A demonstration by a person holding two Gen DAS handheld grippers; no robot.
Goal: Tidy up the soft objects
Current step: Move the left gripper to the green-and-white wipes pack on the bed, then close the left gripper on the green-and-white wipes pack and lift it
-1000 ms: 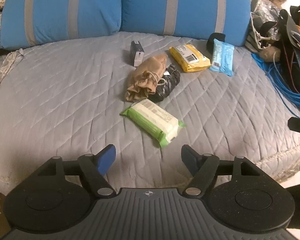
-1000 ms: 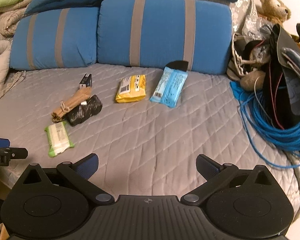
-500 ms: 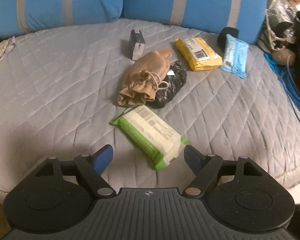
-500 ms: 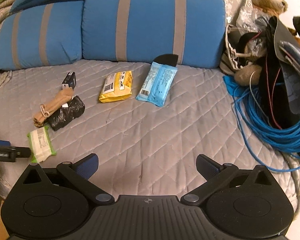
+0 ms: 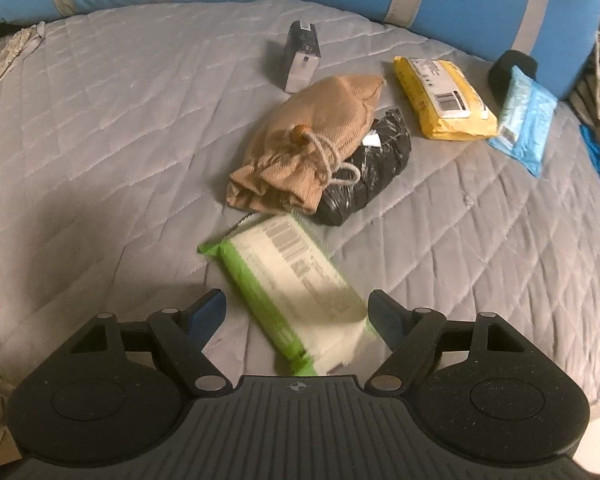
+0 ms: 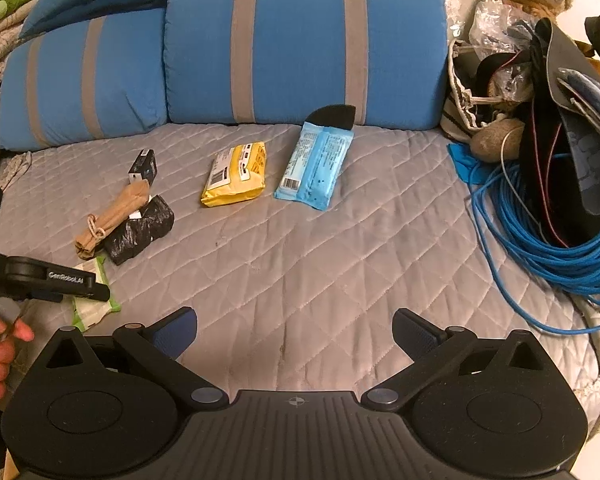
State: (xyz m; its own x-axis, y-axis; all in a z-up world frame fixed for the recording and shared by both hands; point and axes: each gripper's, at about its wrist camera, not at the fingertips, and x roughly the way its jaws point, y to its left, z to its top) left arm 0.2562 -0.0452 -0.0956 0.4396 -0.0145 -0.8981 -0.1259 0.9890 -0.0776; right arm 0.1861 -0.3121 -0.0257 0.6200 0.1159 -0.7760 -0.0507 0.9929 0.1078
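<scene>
- A grey quilted bed [image 6: 340, 264] carries everything, backed by blue pillows with grey stripes [image 6: 304, 48]; a coil of blue cable [image 6: 540, 240] lies on the bed's right side.
- The green-and-white soft pack of wipes [image 5: 288, 292] lies flat on the quilt, just in front of the tan drawstring cloth pouch [image 5: 312, 144] — its near end sits between the spread fingers of the left gripper [image 5: 296, 312], which is wide open and not yet squeezing it.
- Beside the pouch, touching it, is a black crinkled plastic bundle [image 5: 368, 168]; beyond the pouch stands a small dark box [image 5: 302, 56], and to the pouch's right lie a yellow soft pack [image 5: 444, 98] and a light-blue soft pack [image 5: 524, 116].
- The right gripper [image 6: 296, 328] hangs open over bare quilt, well apart from all of these.
- Handling, as a guess: the wipes pack looks light, squashy and slick-skinned, so it would sag at both ends if pinched at a tip — better taken across its short width near the middle, where the filling is thickest.
- A firm but gentle close should do; the film may slide.
</scene>
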